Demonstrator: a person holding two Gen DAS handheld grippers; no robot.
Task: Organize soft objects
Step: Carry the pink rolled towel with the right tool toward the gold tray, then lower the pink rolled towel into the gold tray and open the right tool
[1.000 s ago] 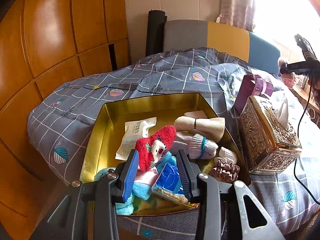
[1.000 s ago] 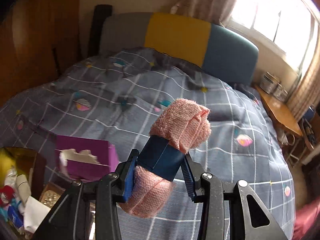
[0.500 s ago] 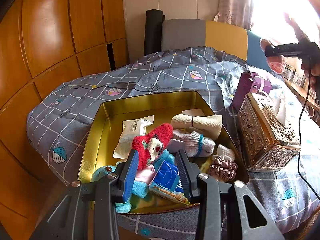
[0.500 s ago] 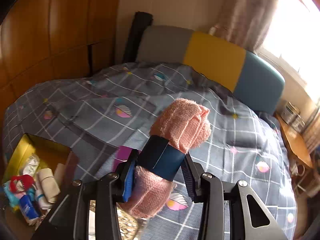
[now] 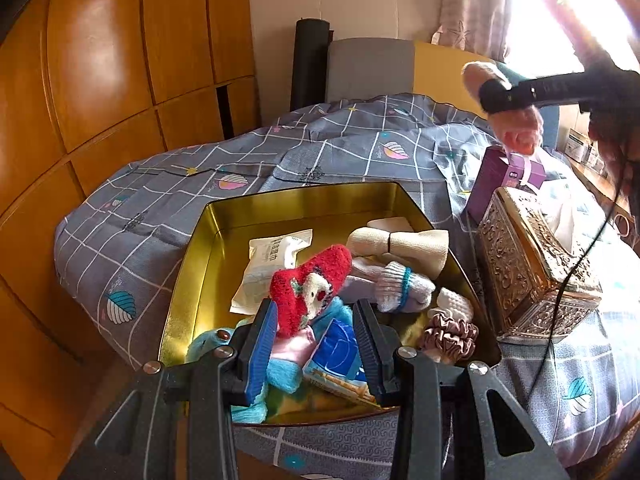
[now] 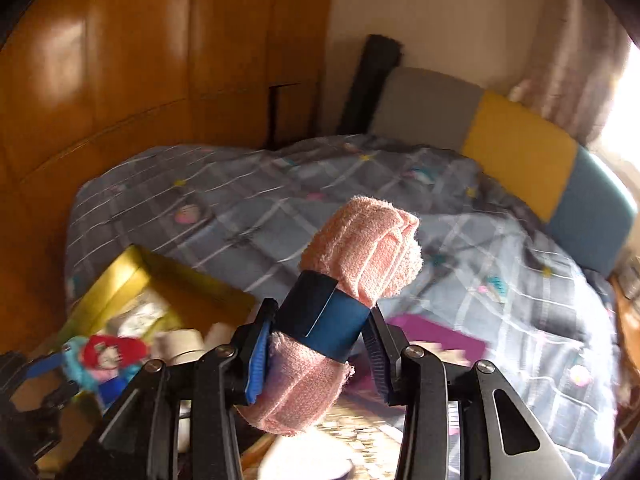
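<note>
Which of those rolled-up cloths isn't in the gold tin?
The pink rolled towel with the blue band: the right tongs hold it in the air; the cream roll lies in the tin.

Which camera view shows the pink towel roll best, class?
The right wrist view: the pink towel roll fills the centre, sharp, its blue band clamped in the right gripper. The left wrist view shows it only small, far off at upper right, washed out by window glare and partly hidden by the gripper.

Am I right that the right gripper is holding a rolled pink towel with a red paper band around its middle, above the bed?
Not quite: the band is dark blue, not red. The right wrist view shows the right gripper shut on the rolled pink towel at its dark blue paper band, above the bed.
</note>
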